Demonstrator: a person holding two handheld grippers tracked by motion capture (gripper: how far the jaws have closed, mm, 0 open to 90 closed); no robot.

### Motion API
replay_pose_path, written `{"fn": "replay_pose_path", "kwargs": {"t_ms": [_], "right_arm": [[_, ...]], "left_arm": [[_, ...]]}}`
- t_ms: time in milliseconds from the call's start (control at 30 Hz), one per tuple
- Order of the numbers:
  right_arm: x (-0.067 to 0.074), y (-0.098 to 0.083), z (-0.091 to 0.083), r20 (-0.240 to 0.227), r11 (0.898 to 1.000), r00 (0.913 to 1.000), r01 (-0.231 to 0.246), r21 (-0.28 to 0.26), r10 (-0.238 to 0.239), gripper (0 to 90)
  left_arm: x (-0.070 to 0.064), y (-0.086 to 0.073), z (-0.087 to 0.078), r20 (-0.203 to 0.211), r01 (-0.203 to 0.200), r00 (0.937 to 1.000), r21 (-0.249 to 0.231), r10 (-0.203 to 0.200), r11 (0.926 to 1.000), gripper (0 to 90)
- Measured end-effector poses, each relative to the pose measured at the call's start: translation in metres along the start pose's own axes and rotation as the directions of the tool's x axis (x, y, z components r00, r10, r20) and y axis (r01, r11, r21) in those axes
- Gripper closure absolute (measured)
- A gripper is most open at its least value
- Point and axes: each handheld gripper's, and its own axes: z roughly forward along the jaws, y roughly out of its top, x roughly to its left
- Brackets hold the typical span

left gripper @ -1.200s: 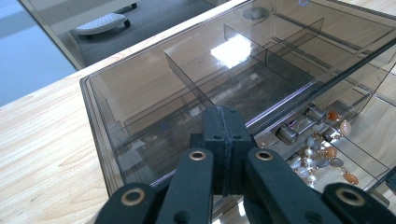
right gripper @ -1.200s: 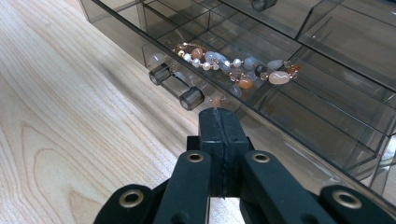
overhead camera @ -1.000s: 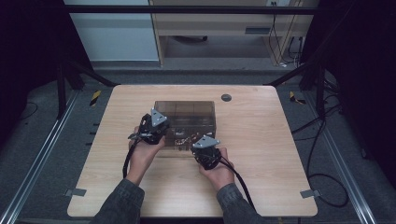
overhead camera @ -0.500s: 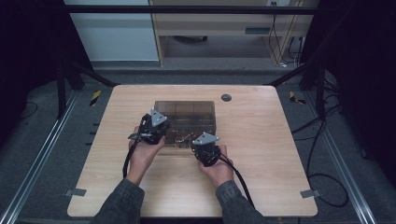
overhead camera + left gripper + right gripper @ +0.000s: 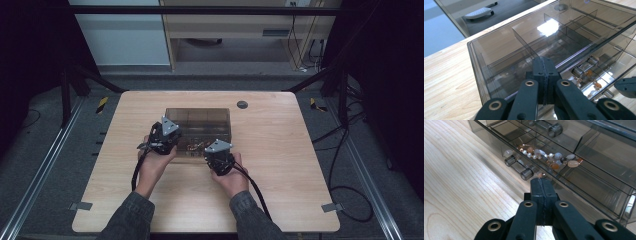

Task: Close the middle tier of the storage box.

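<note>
Pale wooden table bearing a smoky clear compartmented box.

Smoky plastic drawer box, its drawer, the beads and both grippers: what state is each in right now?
Drawer box: upright on the table, top closed.
Lower drawer: pulled partly out toward the person.
Bead bracelet: lying in a drawer compartment.
Left gripper: jaws shut, empty, at the box's top near edge.
Right gripper: jaws shut, empty, by the drawer's handle.
</note>
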Motion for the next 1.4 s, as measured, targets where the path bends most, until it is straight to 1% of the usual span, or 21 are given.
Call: {"fn": "replay_pose_path", "kwargs": {"t_ms": [100, 300, 367, 433, 600, 833, 1033, 1400], "right_arm": [[-0.002, 0.001, 0.001, 0.005, 1.0, 1.0, 0.002, 0.0, -0.002, 90.0], [-0.007, 0.002, 0.003, 0.017, 1.0, 0.9998, -0.012, 0.006, 0.012, 90.0], [-0.009, 0.002, 0.003, 0.005, 0.999, 0.9994, -0.033, 0.0, 0.033, 90.0], [-0.009, 0.003, 0.004, 0.008, 1.0, 0.9996, -0.027, 0.002, 0.027, 90.0], [-0.012, 0.004, 0.006, 0.015, 0.999, 0.9992, -0.036, 0.003, 0.036, 90.0], [-0.012, 0.007, 0.009, 0.023, 0.999, 0.9991, -0.037, 0.0, 0.037, 90.0], [-0.013, 0.009, 0.013, 0.029, 0.999, 0.9989, -0.038, 0.008, 0.038, 90.0], [-0.016, 0.01, 0.016, 0.047, 0.999, 0.998, -0.042, -0.001, 0.042, 90.0]], "left_arm": [[0.0, 0.0, 0.0, -0.001, 0.002, 1.0, -0.002, -0.002, 1.0, 89.6], [0.0, 0.0, 0.0, 0.0, 0.0, 1.0, 0.0, 0.0, 1.0, 89.6], [0.0, 0.0, 0.0, 0.0, 0.0, 1.0, -0.001, 0.0, 1.0, 89.6], [0.0, 0.0, 0.0, 0.0, 0.002, 1.0, -0.002, -0.002, 1.0, 89.6], [0.0, 0.0, 0.0, 0.0, 0.001, 1.0, -0.001, -0.001, 1.0, 89.6], [0.0, 0.0, 0.0, -0.001, 0.002, 1.0, -0.003, -0.002, 1.0, 89.6], [0.0, 0.0, 0.0, 0.001, 0.001, 1.0, -0.001, -0.001, 1.0, 89.6], [0.0, 0.0, 0.0, 0.003, 0.003, 1.0, -0.003, -0.003, 1.0, 89.6]]}}
